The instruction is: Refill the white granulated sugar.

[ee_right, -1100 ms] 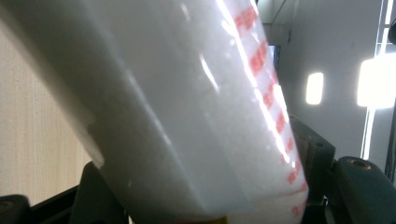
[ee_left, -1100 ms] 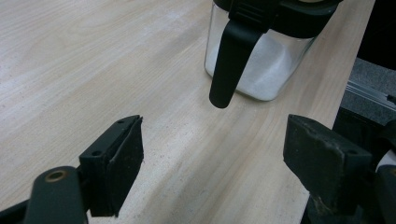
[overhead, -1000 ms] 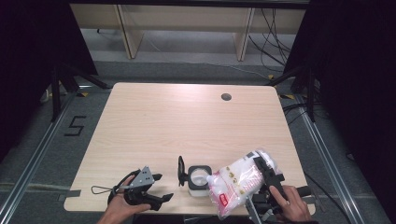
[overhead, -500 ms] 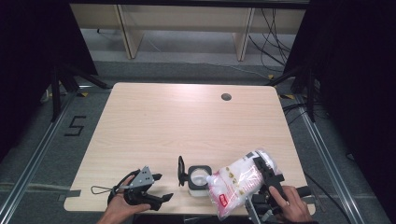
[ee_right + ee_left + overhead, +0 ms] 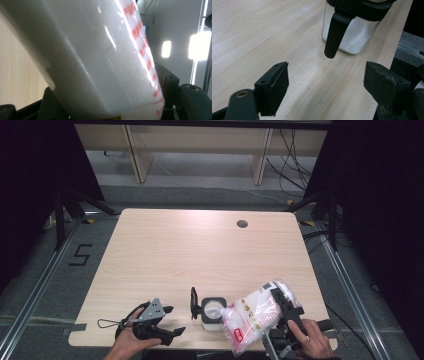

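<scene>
A small clear glass jar with a black rim and an opened black hinged lid [image 5: 210,309] is seen standing upright on the light wooden table [image 5: 200,250], close to its near edge; this jar serves as the landmark for all positions below. White granular contents are visible through the jar's wall [image 5: 352,37] in the left gripper view, and its black latch arm is seen hanging down in front of that wall.

A clear plastic bag of white powder with red printing [image 5: 255,312] is held tilted just to the right of the jar, its lower corner lying at the jar's open mouth; whether bag and rim touch cannot be told. The bag is clamped between the jaws of the right gripper [image 5: 287,312], which is carried by a hand at the table's near right corner. In the right gripper view the bag [image 5: 100,62] is seen pressed between the two black jaws.

The left gripper [image 5: 167,320] is held to the left of the jar, near but apart from it. Its jaws are spread wide with nothing between them, and bare tabletop [image 5: 262,30] is seen between them.
</scene>
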{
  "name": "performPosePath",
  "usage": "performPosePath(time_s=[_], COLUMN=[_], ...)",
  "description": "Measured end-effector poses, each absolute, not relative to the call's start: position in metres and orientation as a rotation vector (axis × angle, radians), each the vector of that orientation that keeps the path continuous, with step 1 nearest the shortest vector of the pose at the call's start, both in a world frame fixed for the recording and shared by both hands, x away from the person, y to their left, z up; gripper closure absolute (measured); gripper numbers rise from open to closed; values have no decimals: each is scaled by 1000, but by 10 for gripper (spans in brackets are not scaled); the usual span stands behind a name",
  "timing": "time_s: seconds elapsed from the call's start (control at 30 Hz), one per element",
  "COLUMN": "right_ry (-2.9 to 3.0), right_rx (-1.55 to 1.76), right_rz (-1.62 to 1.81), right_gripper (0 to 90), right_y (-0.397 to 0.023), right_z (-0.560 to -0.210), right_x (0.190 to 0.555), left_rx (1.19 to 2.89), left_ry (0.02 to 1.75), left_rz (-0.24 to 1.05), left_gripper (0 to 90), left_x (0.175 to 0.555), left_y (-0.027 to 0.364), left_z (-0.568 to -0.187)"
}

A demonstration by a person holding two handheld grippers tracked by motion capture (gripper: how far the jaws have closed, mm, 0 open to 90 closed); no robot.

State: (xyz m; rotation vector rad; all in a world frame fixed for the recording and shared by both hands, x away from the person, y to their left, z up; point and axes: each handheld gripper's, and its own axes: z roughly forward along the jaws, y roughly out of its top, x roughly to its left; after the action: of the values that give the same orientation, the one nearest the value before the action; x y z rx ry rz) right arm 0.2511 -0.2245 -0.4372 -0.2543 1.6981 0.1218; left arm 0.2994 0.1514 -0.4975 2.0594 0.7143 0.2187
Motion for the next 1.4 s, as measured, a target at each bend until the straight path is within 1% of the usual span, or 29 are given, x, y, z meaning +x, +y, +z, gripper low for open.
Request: performPosePath(time_s=[0.1, 0.17, 0.33, 0.4, 0.57, 0.77, 0.8, 1.4], right_ry=[1697, 1700, 1708, 1708, 1709, 1684, 1685, 1683], right_rx=[-245, -241, -205, -195, -194, -260, -255, -250], right_rz=[110, 126, 149, 148, 157, 107, 111, 111], right_gripper=[387, 387, 387, 387, 387, 387, 387, 387], right_y=[-225, -225, -226, -225, -225, -224, -224, -224], right_z=[-437, -437, -439, -440, -440, -434, -435, -434], right_x=[250, 251, 250, 250, 250, 249, 249, 249], left_rx=[2083, 2063, 2079, 2070, 2072, 2067, 2068, 2071], left_ry=[704, 699, 687, 715, 708, 708, 690, 715], left_rz=[230, 231, 237, 225, 229, 229, 234, 226], left_gripper=[197, 197, 197, 197, 196, 197, 197, 197], left_x=[301, 300, 301, 300, 300, 300, 301, 300], left_y=[153, 152, 153, 152, 152, 152, 152, 152], left_z=[-497, -497, -497, -497, -497, -497, -497, -497])
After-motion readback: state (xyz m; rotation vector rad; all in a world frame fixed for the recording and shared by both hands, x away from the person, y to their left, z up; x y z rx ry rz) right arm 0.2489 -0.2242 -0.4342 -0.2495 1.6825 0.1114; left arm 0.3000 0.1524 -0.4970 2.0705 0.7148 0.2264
